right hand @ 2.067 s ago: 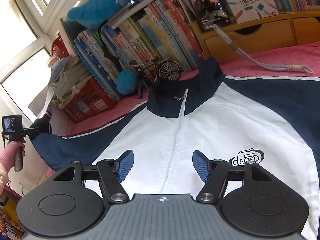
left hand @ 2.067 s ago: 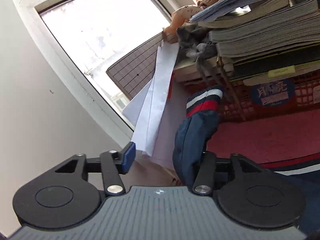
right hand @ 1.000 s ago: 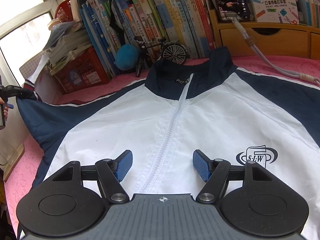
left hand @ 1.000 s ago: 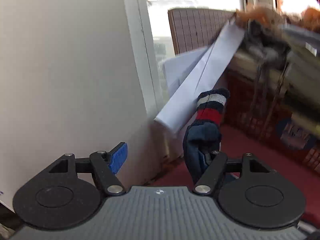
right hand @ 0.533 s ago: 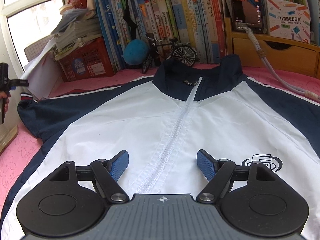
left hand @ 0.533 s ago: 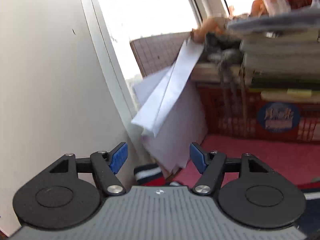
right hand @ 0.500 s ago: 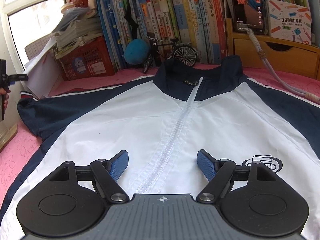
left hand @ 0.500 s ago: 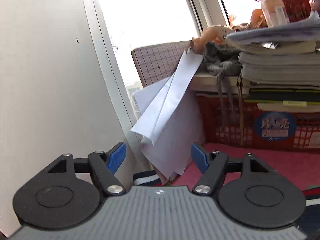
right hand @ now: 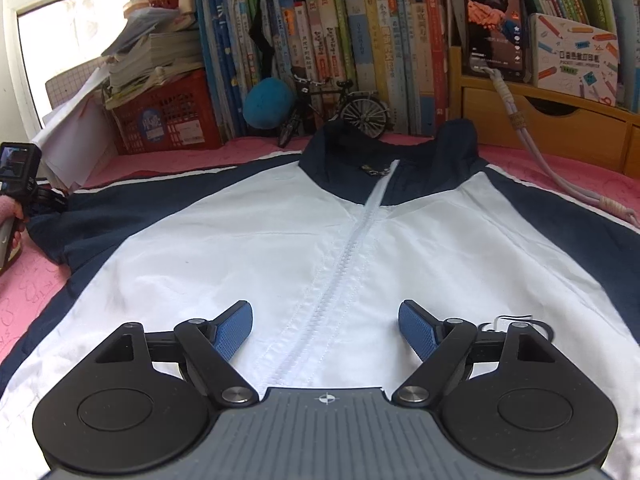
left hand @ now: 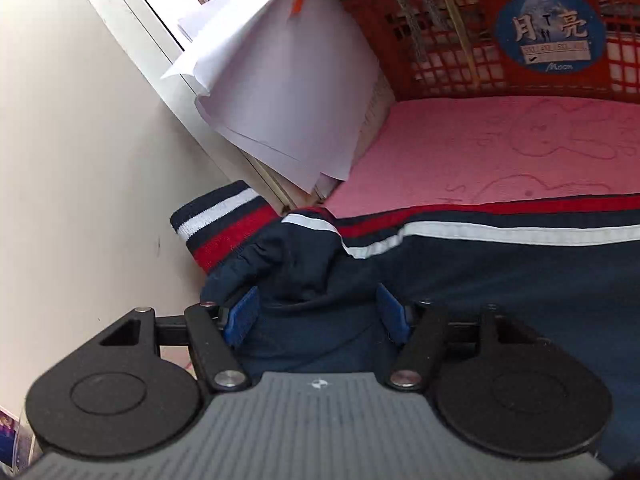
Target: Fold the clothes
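A white and navy jacket (right hand: 248, 240) lies face up on the pink bed cover (right hand: 180, 158), zipped, with its collar toward the books. My right gripper (right hand: 326, 328) hovers open low over the jacket's front and straddles the white zipper (right hand: 348, 252) without touching it. The jacket's navy sleeve (left hand: 500, 272) stretches to the bed's left edge, and its striped cuff (left hand: 224, 224) rests against the wall. My left gripper (left hand: 318, 312) is open, its blue pads either side of bunched sleeve fabric just behind the cuff. A hand (right hand: 10, 220) holds that tool at the far left of the right wrist view.
A red crate (left hand: 500, 40) under stacked books stands behind the sleeve, with loose white papers (left hand: 288, 80) leaning on it. The cream wall (left hand: 80, 160) closes the left side. Upright books (right hand: 320, 40), a model bicycle (right hand: 332, 108), a blue plush ball (right hand: 270, 102) and a cable (right hand: 540, 152) line the back.
My left gripper held the sleeve cuff up, then let it go; the sleeve now lies on the bed and the gripper has tipped down over it. The right gripper sank lower over the jacket.
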`<state>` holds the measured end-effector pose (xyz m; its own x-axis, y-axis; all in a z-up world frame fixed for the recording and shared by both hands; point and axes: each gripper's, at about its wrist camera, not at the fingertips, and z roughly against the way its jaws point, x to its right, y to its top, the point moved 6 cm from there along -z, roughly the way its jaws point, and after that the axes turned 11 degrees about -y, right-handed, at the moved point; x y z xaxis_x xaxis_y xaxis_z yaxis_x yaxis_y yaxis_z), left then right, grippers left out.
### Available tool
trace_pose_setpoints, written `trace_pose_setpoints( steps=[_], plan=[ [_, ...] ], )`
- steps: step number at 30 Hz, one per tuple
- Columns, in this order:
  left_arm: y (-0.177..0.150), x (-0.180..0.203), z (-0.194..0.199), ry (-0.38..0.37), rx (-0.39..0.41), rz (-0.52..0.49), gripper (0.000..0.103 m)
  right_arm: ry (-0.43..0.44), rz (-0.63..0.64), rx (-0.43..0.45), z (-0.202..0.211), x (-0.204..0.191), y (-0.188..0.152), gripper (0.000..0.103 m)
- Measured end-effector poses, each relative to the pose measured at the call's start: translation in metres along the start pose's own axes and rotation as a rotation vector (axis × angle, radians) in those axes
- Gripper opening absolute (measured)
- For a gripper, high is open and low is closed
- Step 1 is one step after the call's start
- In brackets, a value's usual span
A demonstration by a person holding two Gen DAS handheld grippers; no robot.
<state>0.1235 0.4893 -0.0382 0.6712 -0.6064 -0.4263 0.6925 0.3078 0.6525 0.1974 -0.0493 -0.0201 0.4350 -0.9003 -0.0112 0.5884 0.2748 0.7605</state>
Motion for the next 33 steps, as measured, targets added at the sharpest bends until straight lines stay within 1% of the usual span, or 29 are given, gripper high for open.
trace_pose_setpoints(
  steps=[2,3,4,5,7,8,9,10,13,14,15,16,19,20,22,23,24,25,26,27,28,29,31,33],
  plan=[
    [0.004,0.004,-0.006,0.055,0.014,-0.019,0.065,-0.097,0.011,0.001,-0.002,0.023,-0.004,0.080],
    [0.006,0.008,-0.006,0.077,0.008,-0.036,0.062,-0.146,0.017,0.001,-0.003,0.034,-0.005,0.080],
    [0.008,0.012,-0.005,0.086,0.008,-0.049,0.060,-0.194,0.005,-0.001,-0.004,0.055,-0.008,0.081],
    [0.010,0.016,0.001,0.059,0.033,-0.052,0.059,-0.243,-0.007,-0.003,-0.005,0.076,-0.010,0.081],
    [0.012,0.025,0.020,-0.047,0.131,-0.053,0.062,-0.306,-0.071,-0.019,0.002,0.125,-0.016,0.078],
    [0.011,0.031,0.031,-0.068,0.162,-0.063,0.062,-0.369,-0.101,-0.026,0.009,0.153,-0.021,0.079],
    [0.011,0.037,0.042,-0.073,0.186,-0.076,0.062,-0.431,-0.130,-0.032,0.016,0.181,-0.026,0.082],
    [0.012,0.043,0.054,-0.100,0.213,-0.082,0.062,-0.458,-0.174,-0.048,0.023,0.208,-0.031,0.084],
    [0.014,0.062,0.097,-0.242,0.301,-0.087,0.062,-0.631,-0.367,-0.082,0.052,0.294,-0.055,0.084],
    [0.014,0.069,0.114,-0.296,0.329,-0.093,0.065,-0.712,-0.433,-0.089,0.065,0.317,-0.064,0.084],
    [0.013,0.078,0.133,-0.356,0.354,-0.105,0.068,-0.794,-0.499,-0.095,0.078,0.339,-0.074,0.077],
    [0.011,0.087,0.149,-0.410,0.373,-0.120,0.069,-0.875,-0.565,-0.101,0.092,0.361,-0.084,0.073],
    [-0.007,0.126,0.195,-0.585,0.395,-0.214,0.070,-0.760,-0.607,-0.030,0.105,0.360,-0.091,0.073],
    [-0.014,0.140,0.209,-0.644,0.390,-0.241,0.070,-0.722,-0.620,-0.007,0.110,0.359,-0.093,0.073],
    [-0.028,0.164,0.225,-0.746,0.352,-0.265,0.071,-0.644,-0.646,0.041,0.120,0.358,-0.097,0.073],
    [-0.036,0.175,0.231,-0.785,0.330,-0.273,0.071,-0.604,-0.658,0.064,0.125,0.357,-0.099,0.073],
    [-0.043,0.186,0.234,-0.810,0.311,-0.288,0.071,-0.538,-0.641,0.070,0.120,0.349,-0.098,0.073],
    [-0.049,0.194,0.236,-0.816,0.300,-0.309,0.072,-0.470,-0.623,0.076,0.115,0.341,-0.097,0.073],
    [-0.056,0.202,0.236,-0.806,0.293,-0.332,0.072,-0.410,-0.616,0.077,0.111,0.335,-0.097,0.073],
    [-0.062,0.207,0.237,-0.790,0.294,-0.344,0.071,-0.452,-0.616,0.069,0.112,0.347,-0.099,0.072],
    [-0.068,0.211,0.238,-0.774,0.304,-0.345,0.072,-0.495,-0.617,0.060,0.114,0.360,-0.102,0.070],
    [-0.071,0.212,0.238,-0.757,0.314,-0.346,0.076,-0.539,-0.618,0.051,0.115,0.372,-0.104,0.067],
    [-0.074,0.210,0.238,-0.742,0.323,-0.337,0.077,-0.625,-0.618,0.033,0.119,0.397,-0.109,0.061],
    [-0.073,0.208,0.237,-0.732,0.328,-0.318,0.083,-0.711,-0.617,0.015,0.123,0.421,-0.115,0.060]
  ],
)
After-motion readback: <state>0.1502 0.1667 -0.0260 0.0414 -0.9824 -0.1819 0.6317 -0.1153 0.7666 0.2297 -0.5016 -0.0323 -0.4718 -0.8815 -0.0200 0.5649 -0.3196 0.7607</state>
